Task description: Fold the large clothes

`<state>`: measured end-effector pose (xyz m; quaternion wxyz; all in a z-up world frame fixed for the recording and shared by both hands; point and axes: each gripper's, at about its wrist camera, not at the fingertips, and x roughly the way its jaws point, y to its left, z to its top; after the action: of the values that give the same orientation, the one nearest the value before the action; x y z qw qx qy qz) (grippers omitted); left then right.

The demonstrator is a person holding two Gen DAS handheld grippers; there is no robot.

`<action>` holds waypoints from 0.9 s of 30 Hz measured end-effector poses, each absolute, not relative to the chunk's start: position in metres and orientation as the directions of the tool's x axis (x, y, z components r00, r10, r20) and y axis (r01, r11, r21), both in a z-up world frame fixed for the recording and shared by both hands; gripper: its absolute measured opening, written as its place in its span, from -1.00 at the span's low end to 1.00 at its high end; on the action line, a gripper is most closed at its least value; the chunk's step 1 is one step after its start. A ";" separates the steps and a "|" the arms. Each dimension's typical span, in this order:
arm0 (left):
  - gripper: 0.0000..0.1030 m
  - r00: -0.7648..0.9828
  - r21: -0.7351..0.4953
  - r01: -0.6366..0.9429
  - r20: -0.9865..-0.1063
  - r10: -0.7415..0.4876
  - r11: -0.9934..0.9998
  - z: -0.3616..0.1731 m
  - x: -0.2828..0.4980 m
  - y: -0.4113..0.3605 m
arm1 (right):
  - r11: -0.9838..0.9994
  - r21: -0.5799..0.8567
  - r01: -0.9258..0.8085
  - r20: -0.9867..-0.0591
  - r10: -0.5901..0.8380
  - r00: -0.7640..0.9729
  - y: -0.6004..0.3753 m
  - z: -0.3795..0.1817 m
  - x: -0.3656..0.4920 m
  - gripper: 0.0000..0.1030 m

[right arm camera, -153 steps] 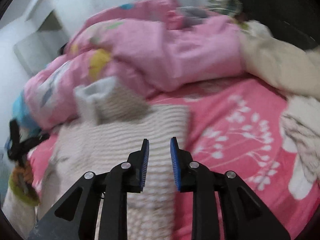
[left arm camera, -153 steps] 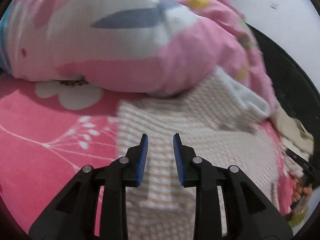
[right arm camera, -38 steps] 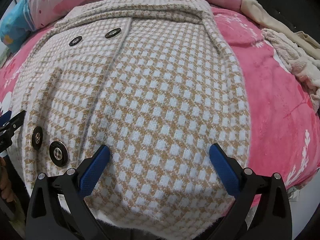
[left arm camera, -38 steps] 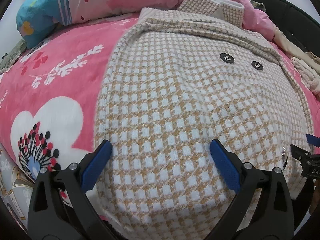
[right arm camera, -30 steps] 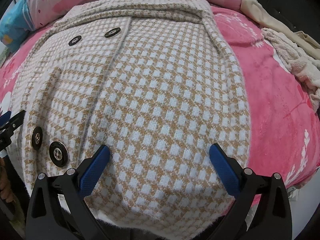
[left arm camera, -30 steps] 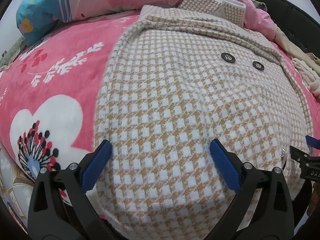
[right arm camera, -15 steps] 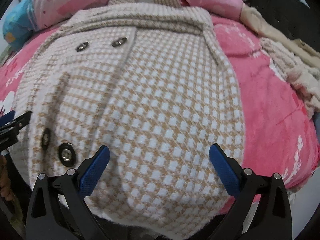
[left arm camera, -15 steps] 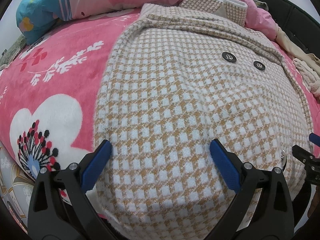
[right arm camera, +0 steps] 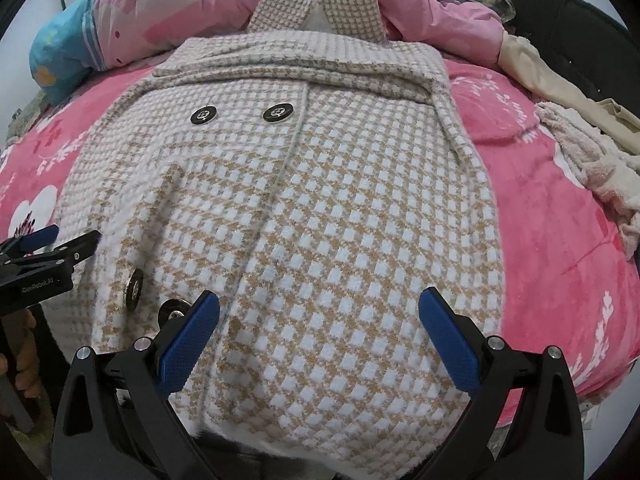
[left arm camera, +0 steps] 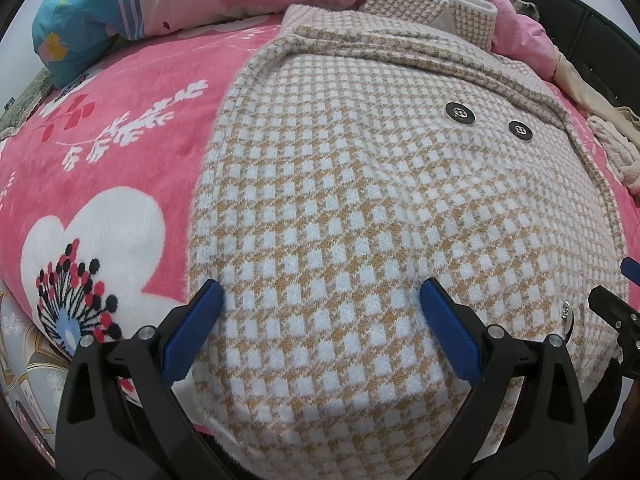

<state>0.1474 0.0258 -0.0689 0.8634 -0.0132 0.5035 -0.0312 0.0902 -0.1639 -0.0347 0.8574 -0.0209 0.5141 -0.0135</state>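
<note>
The checked coat (right arm camera: pixel 320 208) lies flat on the pink blanket (right arm camera: pixel 560 208), sleeves already tucked in. Left gripper (left arm camera: pixel 320 312) and right gripper (right arm camera: pixel 320 312) are spread wide, empty, at its near edge. Folding it over looks left.

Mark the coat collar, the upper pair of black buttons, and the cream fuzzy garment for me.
coat collar (right arm camera: pixel 320 10), right wrist view, on the checked collar flap at the far end.
upper pair of black buttons (right arm camera: pixel 203 115), right wrist view, on the left button's face.
cream fuzzy garment (right arm camera: pixel 592 156), right wrist view, on its fluffy middle.
</note>
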 end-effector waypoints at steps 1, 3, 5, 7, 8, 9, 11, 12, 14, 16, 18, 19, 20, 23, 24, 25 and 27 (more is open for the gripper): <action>0.85 0.491 -0.054 0.041 -0.869 -0.067 0.998 -0.069 0.147 0.026 | 0.999 -0.053 0.003 -0.880 -0.048 0.472 -0.165 -0.036 0.091 0.88; 0.85 0.490 -0.053 0.040 -0.869 -0.066 0.998 -0.069 0.147 0.026 | 0.998 -0.061 0.005 -0.879 -0.056 0.473 -0.173 -0.038 0.094 0.88; 0.85 0.490 -0.052 0.041 -0.869 -0.065 0.998 -0.070 0.146 0.027 | 0.998 -0.065 0.006 -0.880 -0.060 0.472 -0.176 -0.042 0.095 0.88; 0.85 0.489 -0.051 0.041 -0.870 -0.065 0.998 -0.070 0.145 0.027 | 0.998 -0.066 0.009 -0.883 -0.063 0.464 -0.180 -0.047 0.096 0.88; 0.85 0.489 -0.049 0.041 -0.870 -0.063 0.998 -0.070 0.144 0.028 | 0.998 -0.054 0.012 -0.888 -0.053 0.457 -0.184 -0.051 0.097 0.88; 0.85 0.489 -0.046 0.043 -0.870 -0.061 0.998 -0.070 0.143 0.028 | 0.999 -0.042 0.016 -0.890 -0.045 0.453 -0.184 -0.054 0.098 0.88; 0.85 0.492 -0.041 0.047 -0.868 -0.059 0.998 -0.071 0.141 0.028 | 1.000 -0.012 0.020 -0.891 -0.020 0.454 -0.189 -0.057 0.097 0.88; 0.85 0.494 -0.039 0.050 -0.867 -0.059 0.998 -0.071 0.139 0.029 | 1.000 -0.008 0.016 -0.889 -0.014 0.457 -0.192 -0.057 0.096 0.88; 0.85 0.502 -0.029 0.061 -0.863 -0.056 0.998 -0.068 0.136 0.029 | 1.000 -0.003 0.009 -0.886 -0.007 0.463 -0.194 -0.057 0.094 0.88; 0.85 0.521 -0.006 0.078 -0.852 -0.046 0.997 -0.063 0.128 0.029 | 1.000 0.005 0.003 -0.885 0.003 0.466 -0.198 -0.056 0.093 0.88; 0.85 0.552 0.021 0.088 -0.834 -0.032 0.996 -0.058 0.113 0.030 | 1.000 0.019 -0.003 -0.883 0.018 0.470 -0.200 -0.055 0.092 0.88; 0.85 0.562 0.026 0.091 -0.827 -0.029 0.996 -0.056 0.109 0.031 | 1.000 0.025 -0.007 -0.882 0.025 0.471 -0.202 -0.055 0.091 0.88; 0.85 0.579 0.034 0.093 -0.815 -0.027 0.995 -0.054 0.099 0.034 | 1.000 0.029 -0.010 -0.881 0.030 0.472 -0.204 -0.055 0.090 0.88; 0.85 0.606 0.023 0.089 -0.795 -0.036 0.996 -0.050 0.071 0.045 | 0.999 0.038 -0.022 -0.877 0.044 0.478 -0.212 -0.054 0.087 0.88; 0.85 0.615 0.010 0.084 -0.788 -0.043 0.996 -0.050 0.060 0.051 | 0.999 0.040 -0.023 -0.876 0.046 0.480 -0.214 -0.053 0.084 0.88; 0.85 0.623 -0.001 0.080 -0.780 -0.050 0.997 -0.049 0.050 0.055 | 0.999 0.044 -0.025 -0.875 0.051 0.482 -0.215 -0.053 0.083 0.88; 0.85 0.635 -0.020 0.074 -0.770 -0.063 0.997 -0.047 0.032 0.065 | 0.998 0.061 -0.025 -0.870 0.066 0.489 -0.217 -0.051 0.079 0.88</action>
<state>0.0317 0.0647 -0.0472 0.9041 0.0066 0.4255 -0.0378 0.0786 -0.2175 -0.0510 0.8625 0.0200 0.5049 0.0263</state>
